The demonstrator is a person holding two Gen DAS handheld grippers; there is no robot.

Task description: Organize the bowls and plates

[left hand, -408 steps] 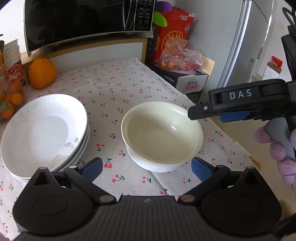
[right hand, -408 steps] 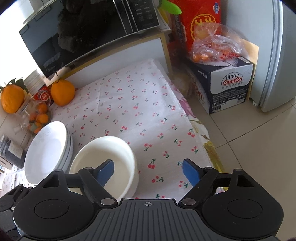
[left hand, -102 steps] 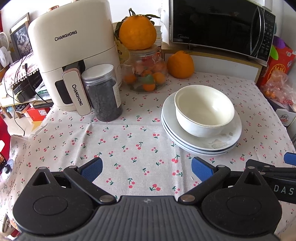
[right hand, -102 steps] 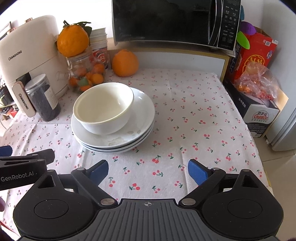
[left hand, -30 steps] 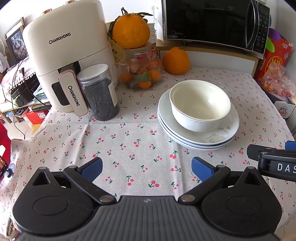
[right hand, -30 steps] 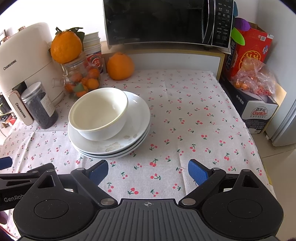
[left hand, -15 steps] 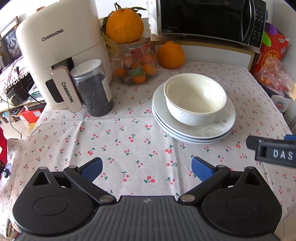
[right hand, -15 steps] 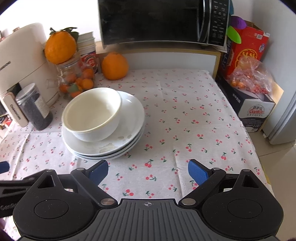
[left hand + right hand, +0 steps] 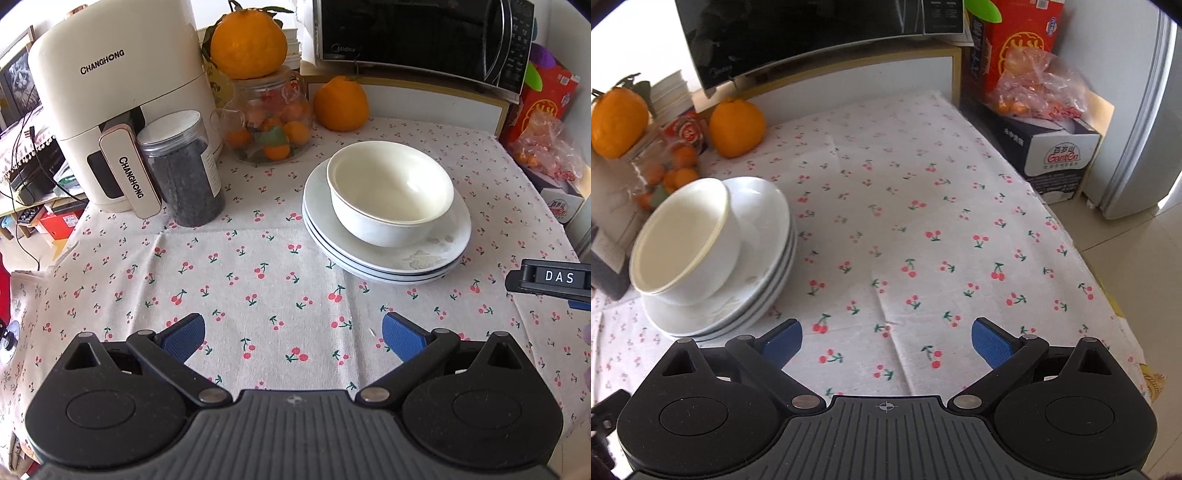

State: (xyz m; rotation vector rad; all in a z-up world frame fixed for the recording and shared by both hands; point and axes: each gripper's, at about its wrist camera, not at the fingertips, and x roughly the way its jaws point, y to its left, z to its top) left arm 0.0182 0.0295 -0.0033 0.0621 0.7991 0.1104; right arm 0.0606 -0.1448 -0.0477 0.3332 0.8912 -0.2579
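Sitting upright in the middle of a stack of plates, the bowl is a round, glossy piece of cream-white ceramic with a thin rim and a smooth empty hollow; the shallow white plates beneath it show dark edge lines between their layers and a faint smear on the top one's near rim. The stack rests on a tablecloth of pale, slightly creased fabric printed with small red cherries. The left gripper hovers over bare cloth short of the stack, its blue-padded fingers spread wide with nothing between them. The right gripper is likewise released and empty, with the stack off to its left side. Behind the stack stand a clear plastic jar of dark contents, a glass jar of small oranges with a large orange on its lid, and a second orange on the cloth. A cream air fryer stands at the left, a black microwave sits raised at the back, and a cardboard box carrying a bag of fruit stands on the tiled floor beside a grey fridge.
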